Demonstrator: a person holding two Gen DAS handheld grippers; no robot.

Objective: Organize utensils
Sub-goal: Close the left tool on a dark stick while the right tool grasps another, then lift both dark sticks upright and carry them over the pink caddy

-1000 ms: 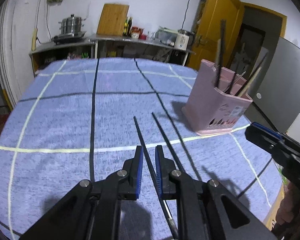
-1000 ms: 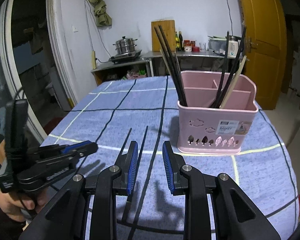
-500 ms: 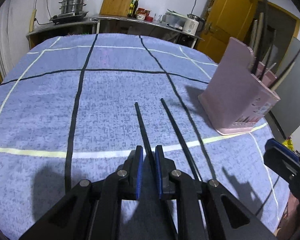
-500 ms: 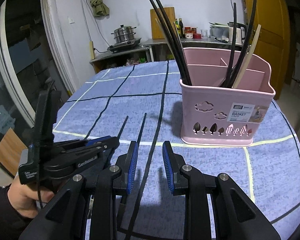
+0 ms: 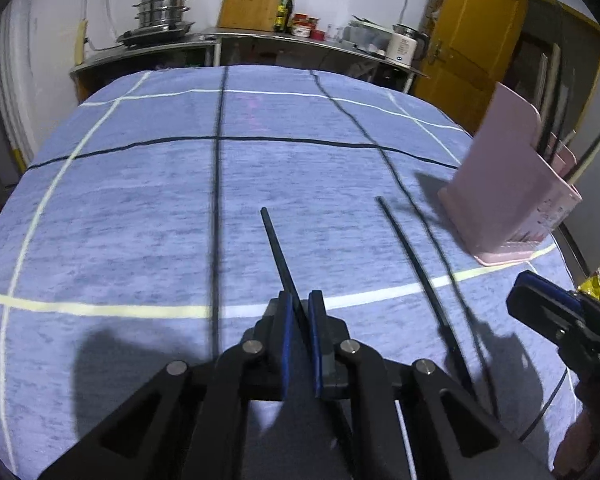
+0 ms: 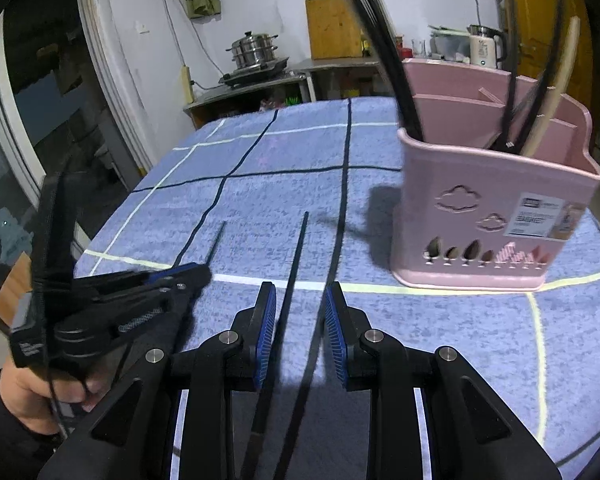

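Two black chopsticks lie on the blue cloth. My left gripper [image 5: 300, 296] is shut on the left chopstick [image 5: 278, 248], whose far end sticks out ahead of the pads. In the right wrist view this left gripper [image 6: 196, 274] sits low at the left over that chopstick [image 6: 216, 240]. My right gripper [image 6: 300, 290] stands open astride the second chopstick [image 6: 298, 248], which runs between the jaws nearer the left pad without being pressed. The pink utensil holder [image 6: 480, 200] stands upright at the right with several chopsticks [image 6: 396, 64] in it.
The blue cloth [image 5: 140, 220] with black and pale lines covers the table. Its right edge falls away behind the pink holder [image 5: 508, 200]. A counter [image 5: 260, 40] with a steel pot, cutting board and kettle lines the far wall. A hand [image 6: 28, 392] holds the left gripper.
Both grippers have sunk towards the cloth and moved forward along the chopsticks. The left jaws have narrowed onto the left chopstick. The pink holder looms larger in the right wrist view.
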